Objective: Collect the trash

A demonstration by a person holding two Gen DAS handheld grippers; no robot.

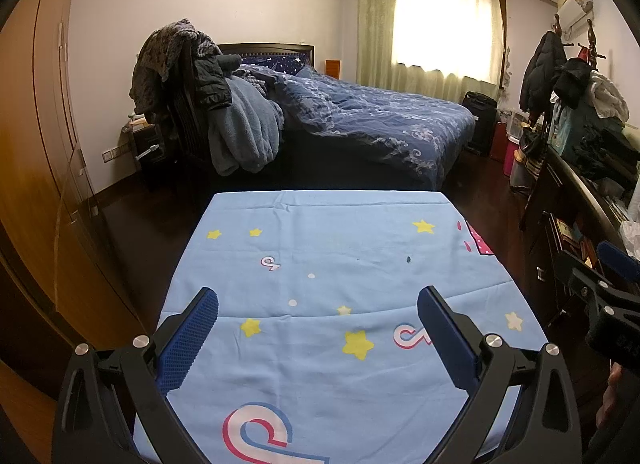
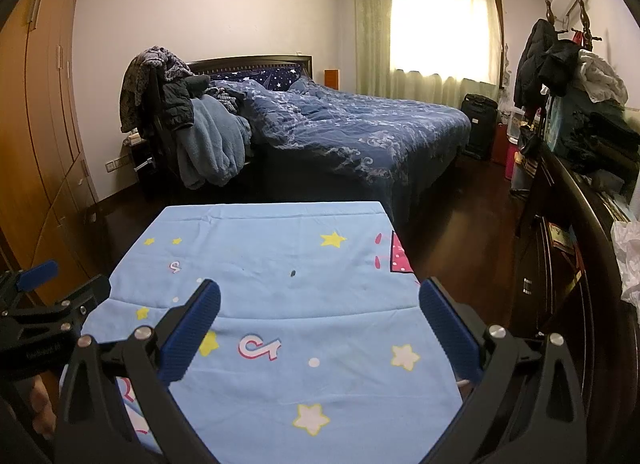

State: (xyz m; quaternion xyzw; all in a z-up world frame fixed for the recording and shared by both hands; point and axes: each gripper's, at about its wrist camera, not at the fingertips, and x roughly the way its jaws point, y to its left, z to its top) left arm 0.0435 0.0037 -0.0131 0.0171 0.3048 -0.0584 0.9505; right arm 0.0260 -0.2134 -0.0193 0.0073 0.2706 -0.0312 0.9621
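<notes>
A table under a light blue cloth (image 1: 320, 224) with stars and pink logos fills the lower half of both views. The only thing I see on it is a small dark speck (image 1: 408, 260) (image 2: 293, 273) right of the middle. My left gripper (image 1: 318, 296) hangs open above the near part of the cloth with nothing between its fingers. My right gripper (image 2: 319, 288) is open too and holds nothing, over the cloth's right half (image 2: 280, 232). Crumpled white material (image 2: 628, 260) (image 1: 632, 232) lies on the dark dresser at the far right.
A bed (image 1: 380, 124) with a dark blue quilt stands beyond the table, with clothes heaped on a chair (image 1: 188, 76) at its left. Wooden wardrobes (image 1: 36, 144) line the left wall. A cluttered dark dresser (image 2: 560, 224) and coat rack (image 2: 552, 52) fill the right. Dark floor surrounds the table.
</notes>
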